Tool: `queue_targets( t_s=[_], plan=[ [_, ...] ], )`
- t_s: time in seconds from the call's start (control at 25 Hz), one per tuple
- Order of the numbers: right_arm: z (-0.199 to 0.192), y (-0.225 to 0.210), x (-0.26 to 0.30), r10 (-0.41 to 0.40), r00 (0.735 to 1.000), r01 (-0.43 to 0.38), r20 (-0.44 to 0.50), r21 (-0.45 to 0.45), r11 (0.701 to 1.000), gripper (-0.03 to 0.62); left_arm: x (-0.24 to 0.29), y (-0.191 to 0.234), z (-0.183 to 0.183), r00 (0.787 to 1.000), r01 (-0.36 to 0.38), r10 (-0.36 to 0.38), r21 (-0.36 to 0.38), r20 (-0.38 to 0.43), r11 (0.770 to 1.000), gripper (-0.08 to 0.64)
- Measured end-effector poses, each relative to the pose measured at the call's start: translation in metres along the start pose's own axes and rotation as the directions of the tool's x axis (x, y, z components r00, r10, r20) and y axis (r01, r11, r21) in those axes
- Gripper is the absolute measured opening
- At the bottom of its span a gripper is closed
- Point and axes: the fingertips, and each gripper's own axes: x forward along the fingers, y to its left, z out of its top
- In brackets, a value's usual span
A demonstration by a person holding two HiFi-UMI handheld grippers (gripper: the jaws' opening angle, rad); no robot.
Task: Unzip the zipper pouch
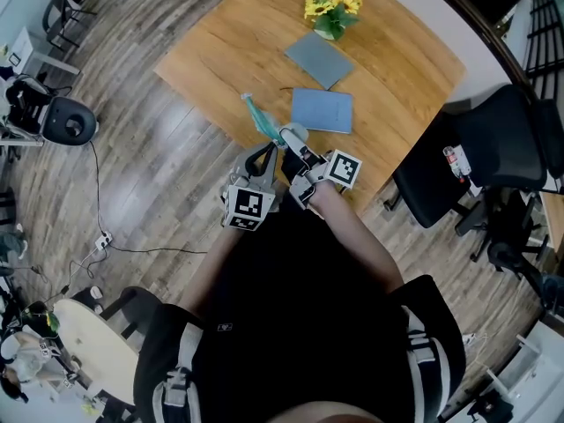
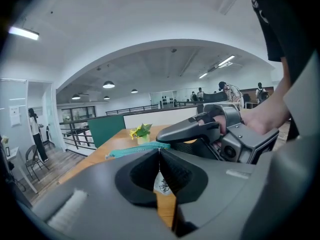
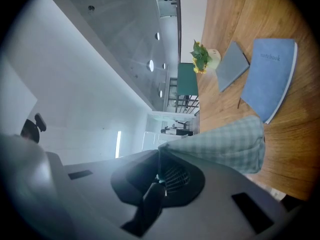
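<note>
A: Where is the zipper pouch (image 1: pixel 259 117) found?

B: It is held over the near left edge of the table (image 1: pixel 397 69), just left of the blue notebook (image 1: pixel 322 110). A grey notebook (image 1: pixel 319 58) and yellow flowers (image 1: pixel 331 11) are set farther off.

A: How is the right gripper (image 3: pixel 159 155) seen?

B: Its jaws are clenched on the pouch's checked fabric.

A: And the left gripper (image 2: pixel 159 151)?

B: Its jaws are pressed together, and a small white tag (image 2: pixel 161 185) is pinched between them. The teal pouch is seen just beyond.
</note>
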Motion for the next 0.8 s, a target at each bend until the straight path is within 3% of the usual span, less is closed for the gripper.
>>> queue_targets(
  t_s=[0.24,0.52,0.8],
  plan=[
    [-0.004,0.003,0.001,-0.026,0.998,0.018,-0.053,-0.144,0.989,0.015,0.000,-0.002,-0.004,1.000,0.013,-0.013,0.017,-0.027,1.000,0.005],
    [-0.006,0.006,0.001,-0.062,0.996,0.047,-0.061,-0.222,0.974,0.012,-0.001,0.000,-0.006,0.999,-0.005,0.005,-0.006,-0.048,1.000,0.005],
    [-0.001,0.011,0.000,-0.033,0.999,0.031,-0.010,-0.189,0.982,0.011,-0.005,0.004,0.008,0.999,-0.043,0.043,-0.032,0.010,0.999,0.005]
  ],
)
